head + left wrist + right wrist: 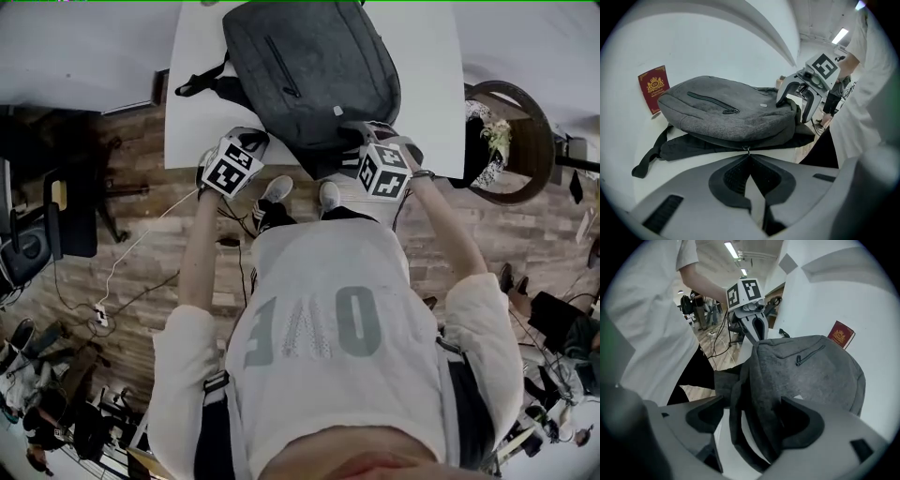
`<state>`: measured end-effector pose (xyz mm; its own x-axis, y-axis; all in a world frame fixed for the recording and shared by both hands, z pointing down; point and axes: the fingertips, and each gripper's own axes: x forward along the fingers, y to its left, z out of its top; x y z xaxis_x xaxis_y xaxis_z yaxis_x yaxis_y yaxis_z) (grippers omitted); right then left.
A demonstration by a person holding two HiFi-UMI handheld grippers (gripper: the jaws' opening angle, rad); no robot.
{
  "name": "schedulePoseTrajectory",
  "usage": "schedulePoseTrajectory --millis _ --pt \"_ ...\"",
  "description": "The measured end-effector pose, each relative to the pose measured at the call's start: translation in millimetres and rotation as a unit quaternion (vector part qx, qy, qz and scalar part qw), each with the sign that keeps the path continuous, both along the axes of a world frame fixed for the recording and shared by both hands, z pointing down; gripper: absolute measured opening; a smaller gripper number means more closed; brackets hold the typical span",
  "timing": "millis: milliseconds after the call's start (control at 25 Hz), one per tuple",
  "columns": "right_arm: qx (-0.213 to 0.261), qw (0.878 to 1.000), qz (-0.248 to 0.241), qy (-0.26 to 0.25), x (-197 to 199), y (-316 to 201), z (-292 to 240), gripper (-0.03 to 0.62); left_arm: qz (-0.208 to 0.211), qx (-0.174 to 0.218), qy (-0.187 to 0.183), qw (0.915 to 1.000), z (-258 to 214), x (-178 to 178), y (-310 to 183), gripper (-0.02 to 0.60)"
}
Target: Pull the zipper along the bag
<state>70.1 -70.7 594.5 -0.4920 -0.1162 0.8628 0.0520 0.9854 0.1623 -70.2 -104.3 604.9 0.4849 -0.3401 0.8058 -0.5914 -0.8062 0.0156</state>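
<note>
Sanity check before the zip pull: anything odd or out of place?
Nothing damaged or spilled. One stray item: a red booklet on the table beside the backpack, whose near end seems to slightly overhang the table edge.

It looks like a shared office or lab workspace, with a white table [202, 94] on a wood-plank floor [159, 225], trailing cables [122, 258], ceiling strip lights [732, 249] and people [701, 310] standing behind.
</note>
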Motion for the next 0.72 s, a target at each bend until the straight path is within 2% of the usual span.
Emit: schedulePoseTrajectory --millis 240,440,600,720 --pt "-0.020 1.000 0.004 -0.011 -4 -4 2 0.400 0.073 -0.021 0.017 0.9970 -9 33 21 0.028" --pt "-0.024 0.999 0.011 -0.021 -12 -4 2 0.399 0.060 -0.038 0.060 0.9957 -24 49 36 0.028" --pt "-0.027 0.999 0.022 -0.032 -34 0 1 0.397 0.090 -0.044 0.043 0.9940 -30 54 46 0.028" --pt "-0.027 0.998 0.033 -0.045 -55 5 2 0.395 0.119 -0.052 0.039 0.9908 -30 71 62 0.028"
